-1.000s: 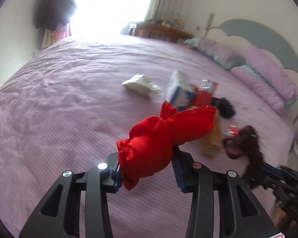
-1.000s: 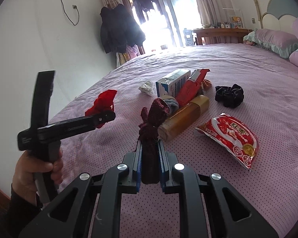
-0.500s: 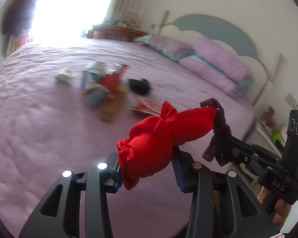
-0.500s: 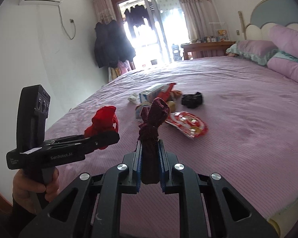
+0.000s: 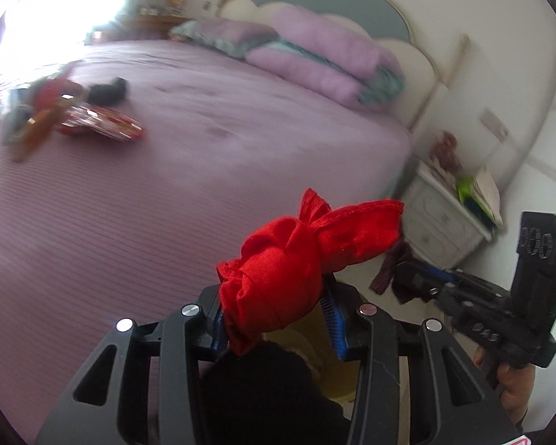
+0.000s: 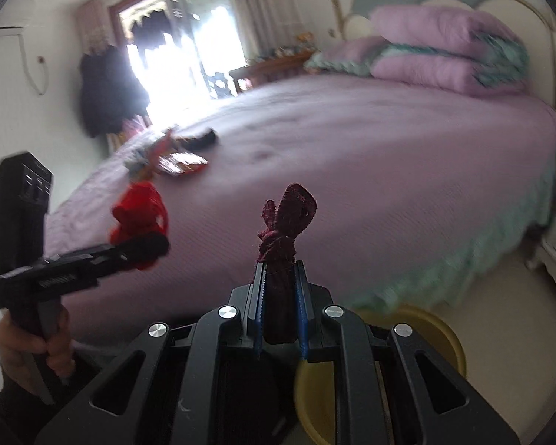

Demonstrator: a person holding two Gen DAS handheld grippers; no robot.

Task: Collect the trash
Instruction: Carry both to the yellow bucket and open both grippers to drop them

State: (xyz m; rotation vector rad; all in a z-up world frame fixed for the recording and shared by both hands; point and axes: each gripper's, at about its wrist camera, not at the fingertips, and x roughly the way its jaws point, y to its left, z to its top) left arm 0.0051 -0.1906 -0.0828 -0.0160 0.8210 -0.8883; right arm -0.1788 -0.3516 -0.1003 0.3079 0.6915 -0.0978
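My left gripper (image 5: 276,319) is shut on a bright red sock (image 5: 300,259) and holds it in the air past the bed's corner. My right gripper (image 6: 280,304) is shut on a dark maroon sock (image 6: 285,230) that stands upright between the fingers. Each gripper shows in the other's view: the right one with the maroon sock (image 5: 389,267), the left one with the red sock (image 6: 141,211). A yellow basin (image 6: 441,337) sits on the floor below both grippers, partly hidden. Snack wrappers (image 5: 100,128), a box and a black sock (image 5: 107,91) lie blurred on the purple bed (image 5: 166,185).
A white nightstand (image 5: 444,218) with books stands beside the bed on the right. Purple pillows (image 5: 326,59) lie against the headboard. The bed's green skirt (image 6: 456,267) hangs near the basin. Dark coats (image 6: 107,92) hang by the bright window.
Both grippers have swung right, away from the trash pile, to the bed's edge with the socks still held. The yellow basin and nightstand have come into view.
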